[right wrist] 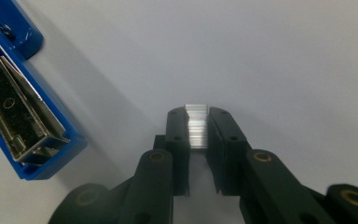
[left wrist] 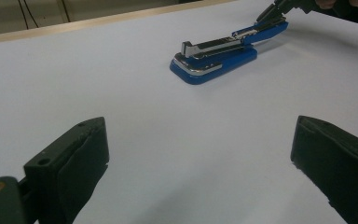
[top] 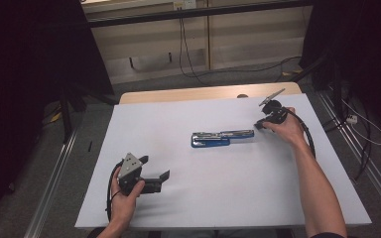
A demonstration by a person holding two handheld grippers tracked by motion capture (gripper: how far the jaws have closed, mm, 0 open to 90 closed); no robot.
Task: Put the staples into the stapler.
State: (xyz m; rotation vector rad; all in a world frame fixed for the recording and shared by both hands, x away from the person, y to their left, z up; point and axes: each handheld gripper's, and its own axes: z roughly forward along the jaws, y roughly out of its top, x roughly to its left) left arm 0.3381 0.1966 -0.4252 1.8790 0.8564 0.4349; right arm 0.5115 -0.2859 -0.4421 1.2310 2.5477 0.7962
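A blue stapler (top: 222,138) lies opened out flat on the middle of the white table (top: 218,198), its metal magazine facing up (left wrist: 219,53). My right gripper (top: 259,125) sits just off the stapler's right end, low over the table. In the right gripper view its jaws (right wrist: 197,114) are shut on a short silver strip of staples (right wrist: 197,128), with the stapler's open end (right wrist: 14,107) to the left. My left gripper (top: 156,167) rests at the table's front left, open and with nothing in it, its jaws wide apart (left wrist: 199,123) and pointing toward the stapler.
A wooden strip (top: 203,93) runs along the table's far edge. Cables (top: 188,59) trail on the floor beyond it. Dark curtains flank both sides, and metal rails (top: 54,173) run beside the table.
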